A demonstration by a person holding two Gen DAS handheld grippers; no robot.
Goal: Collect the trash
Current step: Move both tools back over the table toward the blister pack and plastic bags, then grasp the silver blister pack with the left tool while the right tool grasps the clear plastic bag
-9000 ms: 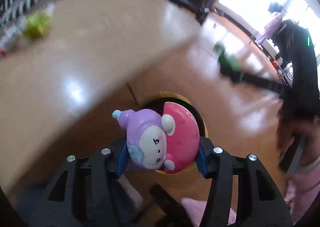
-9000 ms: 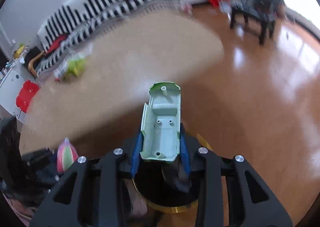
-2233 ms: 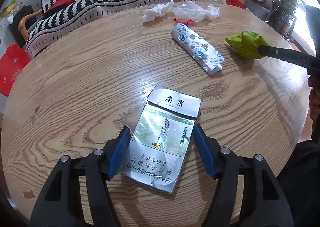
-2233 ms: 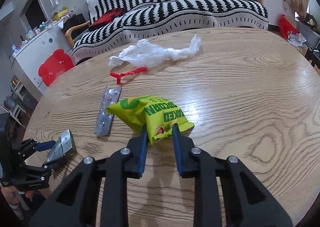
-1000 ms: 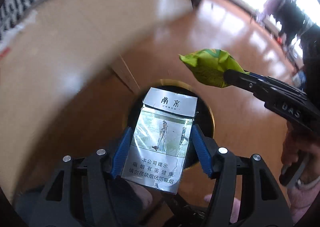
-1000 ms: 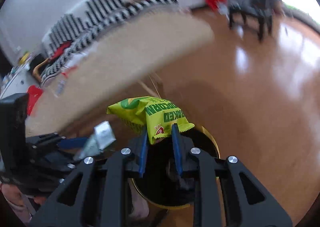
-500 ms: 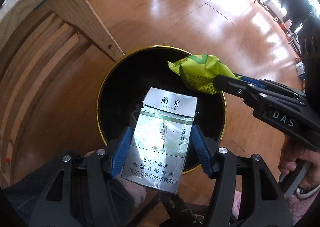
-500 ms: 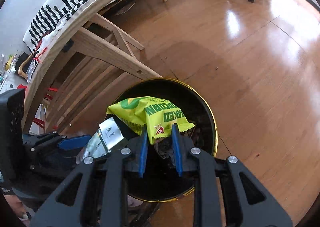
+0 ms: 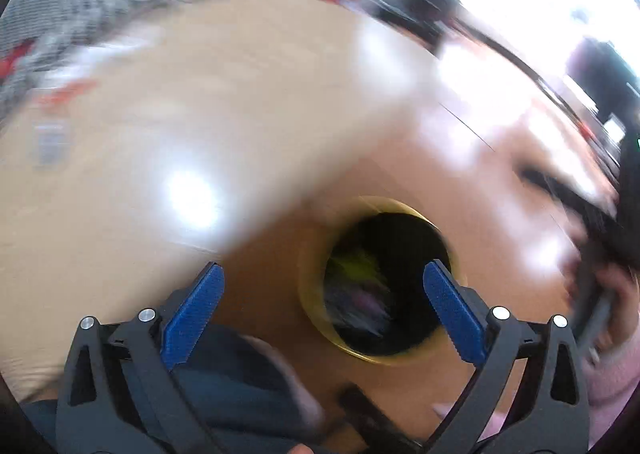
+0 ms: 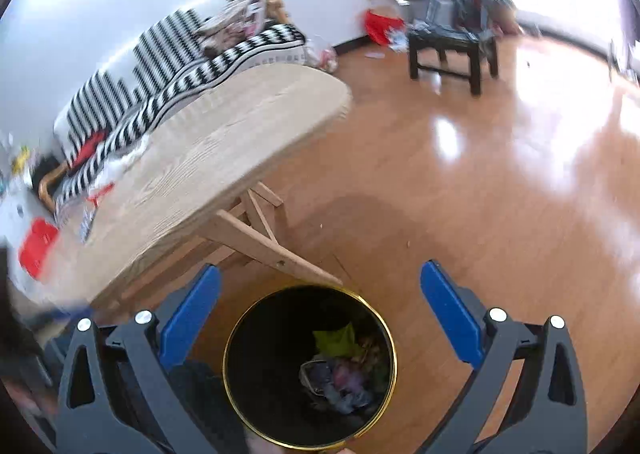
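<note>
A black trash bin with a gold rim (image 10: 390, 338) stands on the floor beside the table. The green snack bag (image 10: 336, 340) lies inside it on other trash. My right gripper (image 10: 320, 304) is open and empty above the bin. My left gripper (image 9: 323, 298) is open and empty; its view is blurred, with the bin's rim (image 9: 310, 302) between the fingers. On the round wooden table (image 10: 224, 158), a red plastic piece (image 10: 100, 191), a blister pack (image 10: 86, 224) and a crumpled clear wrapper (image 10: 120, 164) lie at the far left.
The table's wooden legs (image 10: 260, 238) cross just behind the bin. A striped sofa (image 10: 168, 66) is beyond the table. A dark stool (image 10: 452, 50) stands on the wood floor at the back. A red chair (image 10: 36, 242) is at the left edge.
Both grippers have opened. The cigarette pack and the green snack bag have left the jaws, and the bag now lies in the bin. Both grippers have lifted and tilted up.
</note>
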